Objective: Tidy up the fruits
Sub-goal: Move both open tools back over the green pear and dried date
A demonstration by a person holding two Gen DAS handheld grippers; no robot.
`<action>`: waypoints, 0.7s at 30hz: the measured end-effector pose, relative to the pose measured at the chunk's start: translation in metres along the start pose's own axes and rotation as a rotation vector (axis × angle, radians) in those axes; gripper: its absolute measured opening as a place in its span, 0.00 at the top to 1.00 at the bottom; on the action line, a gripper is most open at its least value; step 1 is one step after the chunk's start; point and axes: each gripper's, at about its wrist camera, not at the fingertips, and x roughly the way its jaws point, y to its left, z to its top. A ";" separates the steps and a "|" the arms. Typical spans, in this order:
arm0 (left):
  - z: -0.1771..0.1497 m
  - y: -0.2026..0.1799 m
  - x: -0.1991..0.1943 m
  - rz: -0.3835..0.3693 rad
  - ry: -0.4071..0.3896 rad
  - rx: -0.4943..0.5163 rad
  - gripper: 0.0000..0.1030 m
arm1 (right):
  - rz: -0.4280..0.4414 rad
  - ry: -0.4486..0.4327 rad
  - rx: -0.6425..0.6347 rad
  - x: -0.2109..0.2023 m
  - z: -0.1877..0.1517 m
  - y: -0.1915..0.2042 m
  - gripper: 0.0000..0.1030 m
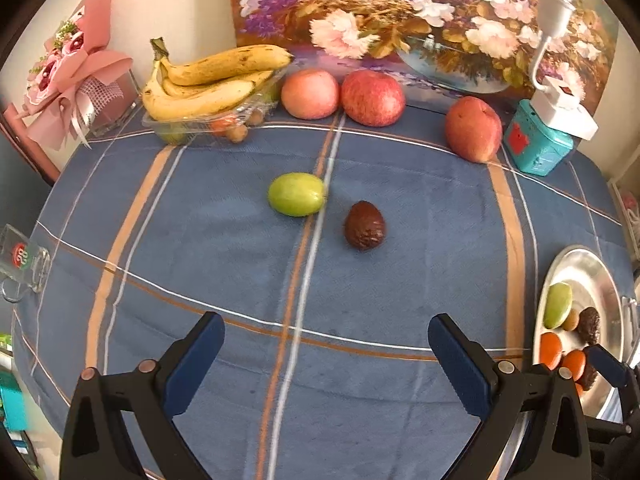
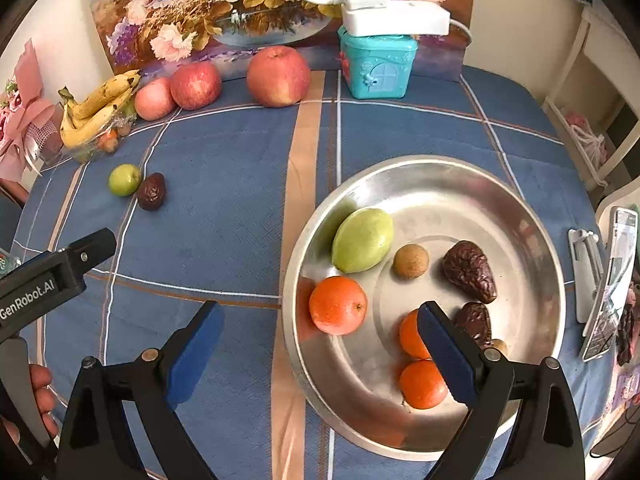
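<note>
My left tool (image 1: 326, 364) is spread wide and empty; the green fruit (image 1: 296, 194) and date (image 1: 365, 225) may roll when nudged.

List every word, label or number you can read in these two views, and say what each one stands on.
"GenRobot.AI": white lettering on the black body of the left gripper, in the right wrist view.
Round red-and-green logo on the clear glass object at the table edge: too blurred to read.
Red label on the teal box: illegible.
</note>
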 end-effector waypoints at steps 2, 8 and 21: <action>0.001 0.013 -0.001 -0.005 -0.008 -0.023 0.00 | 0.001 -0.007 -0.010 0.001 0.000 0.005 0.06; 0.006 0.056 -0.006 0.016 -0.035 -0.117 0.00 | 0.065 -0.004 -0.008 0.007 0.004 0.019 0.06; 0.030 0.101 -0.003 -0.120 -0.065 -0.295 0.00 | 0.152 -0.109 -0.063 -0.001 0.021 0.068 0.06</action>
